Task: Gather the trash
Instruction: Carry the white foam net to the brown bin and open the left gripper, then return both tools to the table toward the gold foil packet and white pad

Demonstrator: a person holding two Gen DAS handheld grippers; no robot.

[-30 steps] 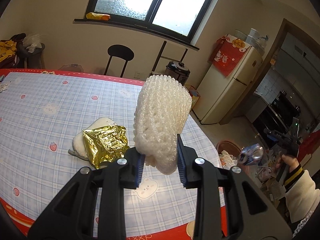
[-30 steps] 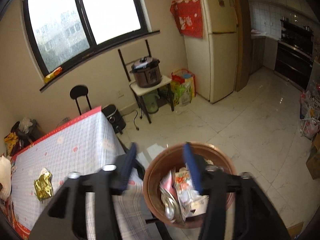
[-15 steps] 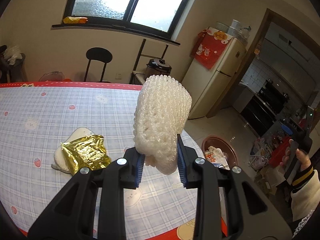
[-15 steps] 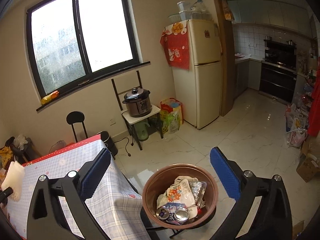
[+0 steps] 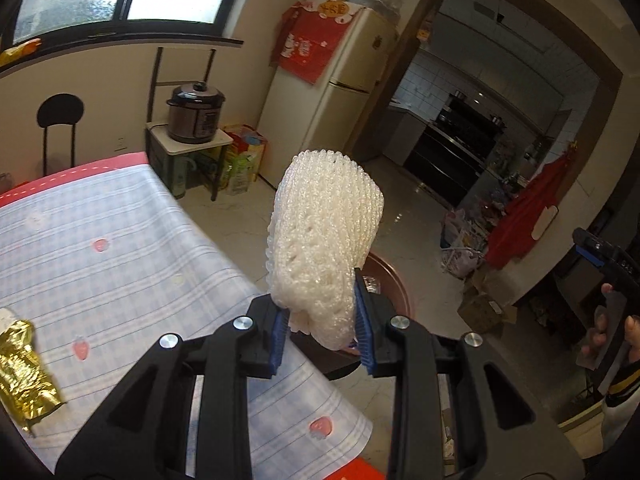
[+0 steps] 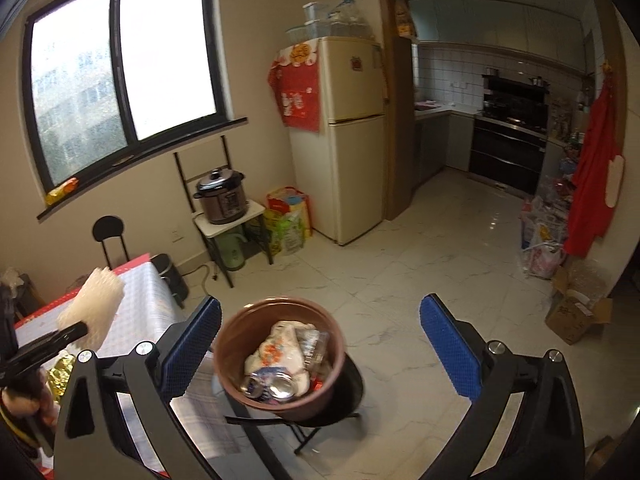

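Left gripper (image 5: 320,332) clamped on white foam net (image 5: 324,240), rim of brown bin (image 5: 390,280) just beyond. Right gripper (image 6: 320,344) wide apart; only its view shows bin's trash (image 6: 280,364).

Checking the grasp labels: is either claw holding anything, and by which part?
The left claw grips the white foam net by its lower end. The right claw is open and holds nothing.
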